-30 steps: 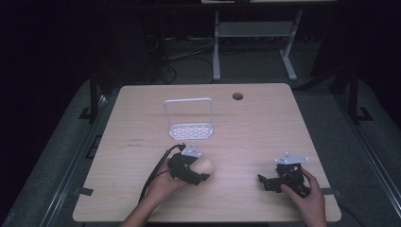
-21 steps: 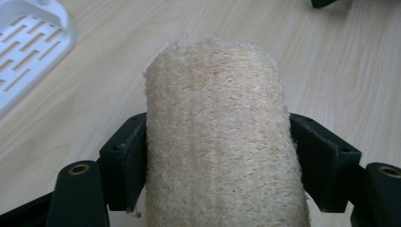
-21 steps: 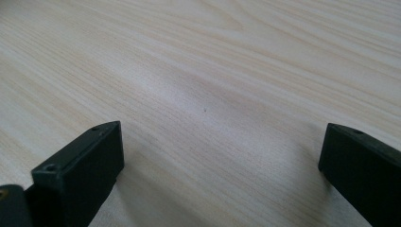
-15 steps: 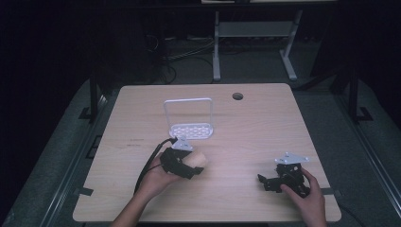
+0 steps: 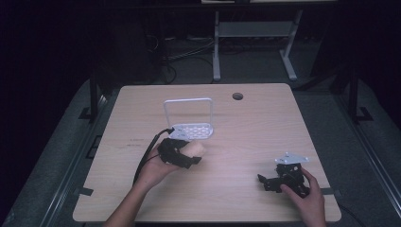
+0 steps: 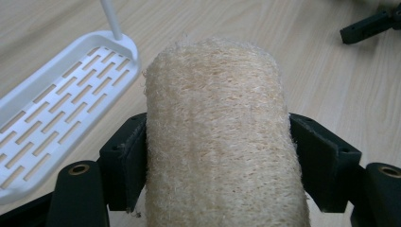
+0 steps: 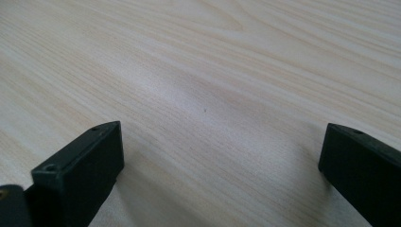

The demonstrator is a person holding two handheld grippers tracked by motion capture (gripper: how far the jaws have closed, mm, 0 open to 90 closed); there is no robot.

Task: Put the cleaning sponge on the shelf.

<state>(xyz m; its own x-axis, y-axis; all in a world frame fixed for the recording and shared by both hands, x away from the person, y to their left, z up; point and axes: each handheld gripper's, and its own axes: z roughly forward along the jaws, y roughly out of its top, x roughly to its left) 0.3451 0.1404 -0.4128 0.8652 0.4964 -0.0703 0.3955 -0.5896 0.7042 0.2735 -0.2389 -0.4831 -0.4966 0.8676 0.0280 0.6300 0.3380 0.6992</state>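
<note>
The left gripper (image 6: 215, 156) has its two black jaws spread wide and pressed against the sides of a loofah sponge (image 6: 217, 137), a thick, rounded cylinder of pale straw-coloured fibre with a coarse, woolly weave and stray hairs along its outline. In the high view the sponge (image 5: 194, 149) is held above the wooden table (image 5: 236, 127), just in front of the white rack (image 5: 191, 130), and the left gripper (image 5: 182, 156) sits in the person's left hand (image 5: 153, 170) with its cable curving back toward the rack. The rack is smooth white plastic: a shallow oblong tray with rounded corners, a raised rim and rows of short slots in its floor, and a thin squared loop of handle standing upright from its far side. In the left gripper view the tray (image 6: 56, 127) lies to the left of the sponge, close to it but apart, with one handle post rising at its far corner. The right gripper (image 5: 279, 177) rests low near the table's front right corner, well apart from the sponge and rack; its jaws (image 7: 208, 156) stand wide open with nothing between them, bare pale wood grain beneath. The tabletop is a light, matte wood laminate with rounded corners and a small round hole (image 5: 237, 96) near its far edge. Wide bare stretches lie between the two grippers and to the right of the rack.
</note>
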